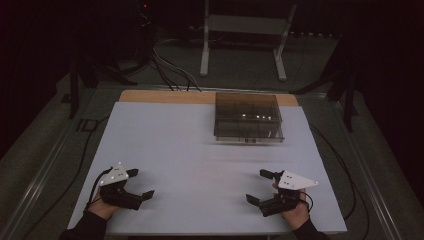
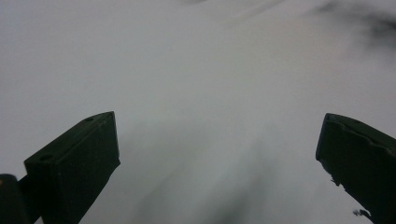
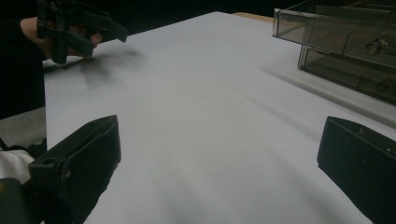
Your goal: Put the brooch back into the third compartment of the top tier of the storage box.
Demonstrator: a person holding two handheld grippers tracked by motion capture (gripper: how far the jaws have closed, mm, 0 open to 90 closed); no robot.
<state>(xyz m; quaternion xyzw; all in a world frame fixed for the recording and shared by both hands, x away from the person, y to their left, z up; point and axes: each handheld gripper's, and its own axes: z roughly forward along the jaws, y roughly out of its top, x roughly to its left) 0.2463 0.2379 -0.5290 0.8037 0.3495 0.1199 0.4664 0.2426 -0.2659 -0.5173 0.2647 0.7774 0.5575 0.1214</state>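
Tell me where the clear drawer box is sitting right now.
In the high view the clear drawer box sits at the table's far edge, right of centre, well ahead of both grippers and nearer the right gripper.

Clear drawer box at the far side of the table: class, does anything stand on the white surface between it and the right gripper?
Nothing visible does. The right gripper rests open near the table's front edge, and only bare white surface lies between it and the clear drawer box. The left gripper sits well off to the side.

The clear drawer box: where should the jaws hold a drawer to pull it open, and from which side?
On the small round knob of the drawer box. The knobs stick out of its near front, so probably come from the person's side with the right gripper.
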